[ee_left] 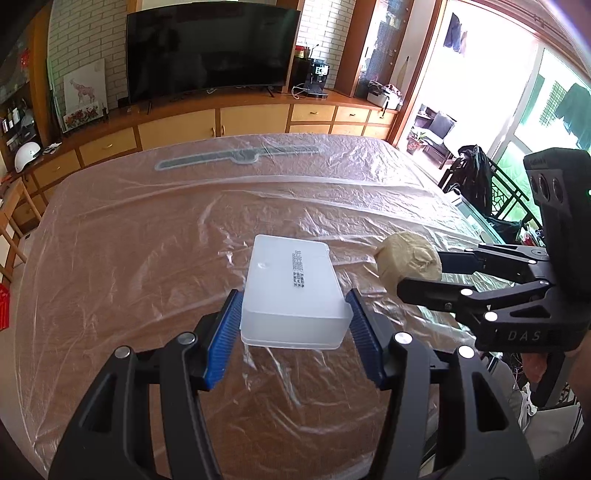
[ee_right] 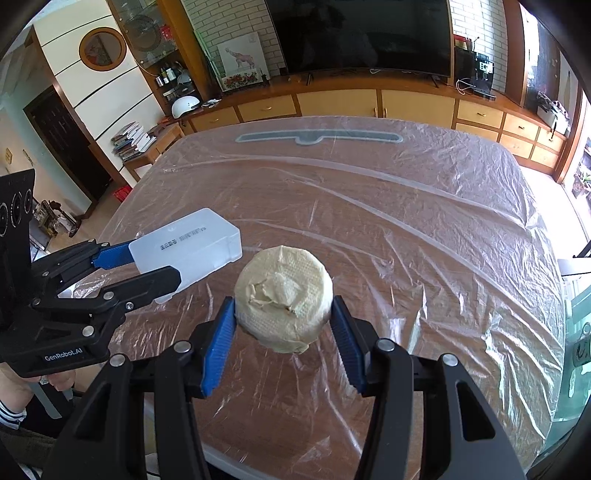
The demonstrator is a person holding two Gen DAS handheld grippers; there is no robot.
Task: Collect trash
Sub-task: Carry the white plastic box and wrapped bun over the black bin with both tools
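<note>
Plastic-covered table (ee_left: 147,258), gripped white box (ee_left: 293,291)

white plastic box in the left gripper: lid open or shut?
Shut. The white plastic box shows its lid flush all round, clamped between the left gripper's blue fingers.

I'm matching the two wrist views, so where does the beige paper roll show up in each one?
Left wrist: paper roll at right of centre, held in the right gripper.
Right wrist: low centre, between that gripper's blue pads.
Shared landmark: the television.
</note>
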